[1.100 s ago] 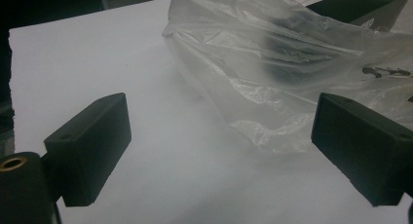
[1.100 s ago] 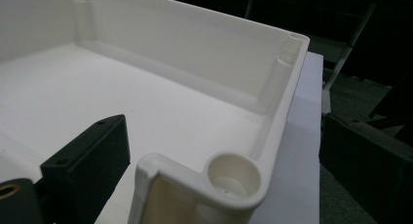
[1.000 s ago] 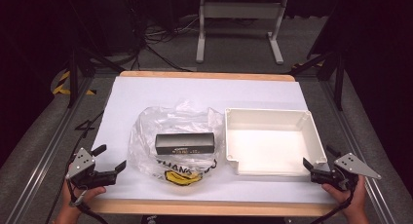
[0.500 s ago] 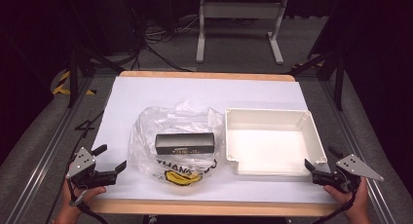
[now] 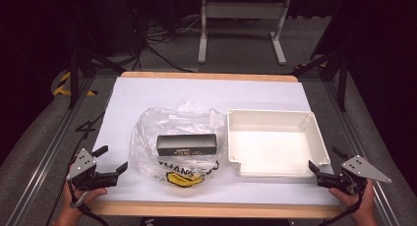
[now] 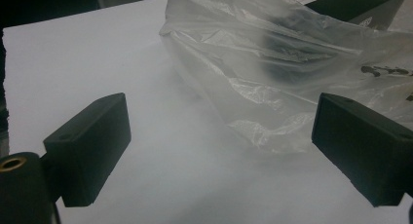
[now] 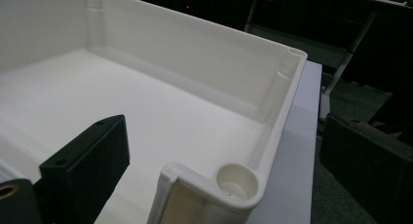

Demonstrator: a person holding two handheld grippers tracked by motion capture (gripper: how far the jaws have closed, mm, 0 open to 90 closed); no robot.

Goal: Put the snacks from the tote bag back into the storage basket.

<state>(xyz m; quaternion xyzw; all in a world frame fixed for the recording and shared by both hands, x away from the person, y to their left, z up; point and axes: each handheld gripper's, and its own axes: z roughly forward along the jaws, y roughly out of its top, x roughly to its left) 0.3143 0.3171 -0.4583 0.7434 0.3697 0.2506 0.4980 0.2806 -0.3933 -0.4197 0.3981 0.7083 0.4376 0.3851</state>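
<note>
The print on the black box (image 5: 187, 144) is too small to read; it sits on a clear plastic bag (image 5: 172, 137) mid-table. Nothing's really moved since a second ago. Left gripper (image 5: 112, 160) and right gripper (image 5: 323, 160) both gape wide, empty. White tray (image 5: 314, 132) sits on the white-covered table (image 5: 147, 96); dark room behind.

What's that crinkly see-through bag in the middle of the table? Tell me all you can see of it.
The clear crumpled plastic bag lies flat on the white table cover, left of the empty white plastic tray. It bears black lettering and a yellow mark near its front edge. A long black rectangular box lies at its middle; whether inside or on top is unclear. Neither gripper touches it.
</note>
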